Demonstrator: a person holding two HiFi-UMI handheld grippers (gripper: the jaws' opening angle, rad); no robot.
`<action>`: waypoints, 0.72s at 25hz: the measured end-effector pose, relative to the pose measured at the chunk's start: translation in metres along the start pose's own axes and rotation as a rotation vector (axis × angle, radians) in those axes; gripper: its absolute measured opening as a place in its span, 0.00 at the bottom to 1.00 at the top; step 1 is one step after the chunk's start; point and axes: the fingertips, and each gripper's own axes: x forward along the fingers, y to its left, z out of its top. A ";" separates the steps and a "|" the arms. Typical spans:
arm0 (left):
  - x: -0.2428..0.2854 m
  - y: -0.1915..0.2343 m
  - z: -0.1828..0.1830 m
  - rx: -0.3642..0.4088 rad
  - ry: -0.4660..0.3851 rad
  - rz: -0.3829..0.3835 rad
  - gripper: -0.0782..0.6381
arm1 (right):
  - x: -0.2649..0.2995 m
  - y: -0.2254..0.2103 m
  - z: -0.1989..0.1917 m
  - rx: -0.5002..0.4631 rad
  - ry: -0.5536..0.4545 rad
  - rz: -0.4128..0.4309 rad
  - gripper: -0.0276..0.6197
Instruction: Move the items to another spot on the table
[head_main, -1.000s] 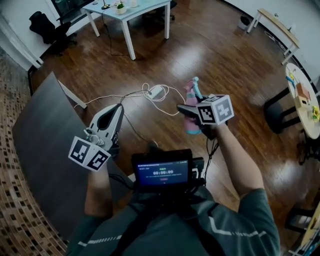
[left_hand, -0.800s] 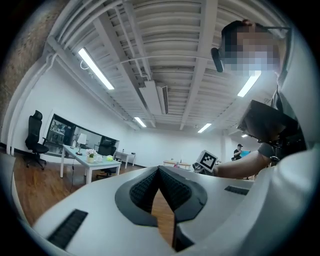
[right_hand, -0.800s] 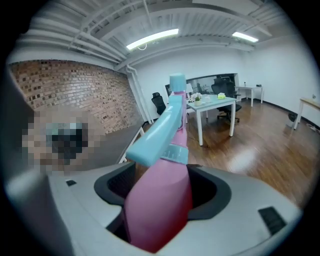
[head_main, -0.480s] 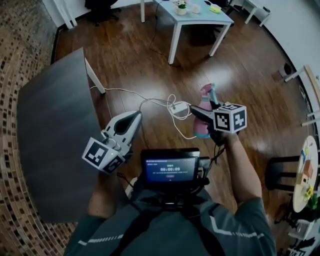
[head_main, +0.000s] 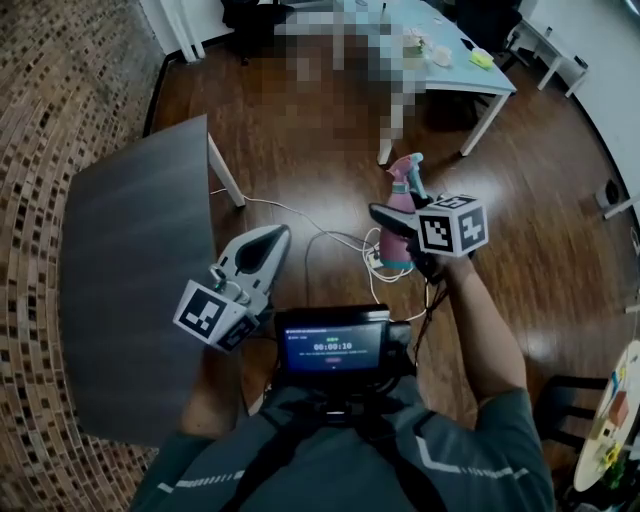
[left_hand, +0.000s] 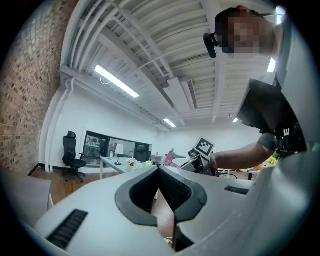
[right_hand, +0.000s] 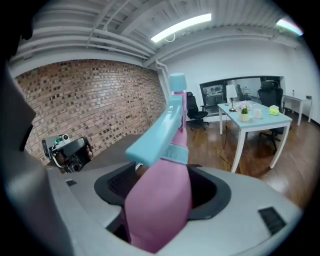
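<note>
A pink spray bottle (head_main: 399, 205) with a teal trigger head stands upright in the air over the wooden floor, with my right gripper (head_main: 385, 222) shut on its body. In the right gripper view the bottle (right_hand: 161, 200) fills the gap between the dark pads, and its trigger points up and left. My left gripper (head_main: 270, 238) hangs at the lower left, beside the dark table (head_main: 130, 270). Its jaws meet at the tips (left_hand: 159, 170) and hold nothing.
A white cable with a power strip (head_main: 375, 262) lies on the floor below the bottle. A light blue table (head_main: 470, 72) with small items stands at the back. A round table edge (head_main: 610, 430) shows at the lower right. A chest-mounted screen (head_main: 332, 345) sits between the arms.
The view has swung so that the dark table lies larger at the left and the light blue table has shifted right. Both grippers keep their pose, and the bottle stays gripped.
</note>
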 end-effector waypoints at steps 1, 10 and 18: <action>0.008 0.004 0.002 0.019 -0.007 0.014 0.10 | 0.005 -0.006 0.006 -0.011 0.002 0.014 0.55; 0.094 0.061 -0.004 0.053 0.025 0.191 0.10 | 0.061 -0.086 0.071 -0.086 0.009 0.166 0.55; 0.133 0.104 0.025 0.105 -0.013 0.377 0.10 | 0.104 -0.120 0.146 -0.177 -0.014 0.318 0.55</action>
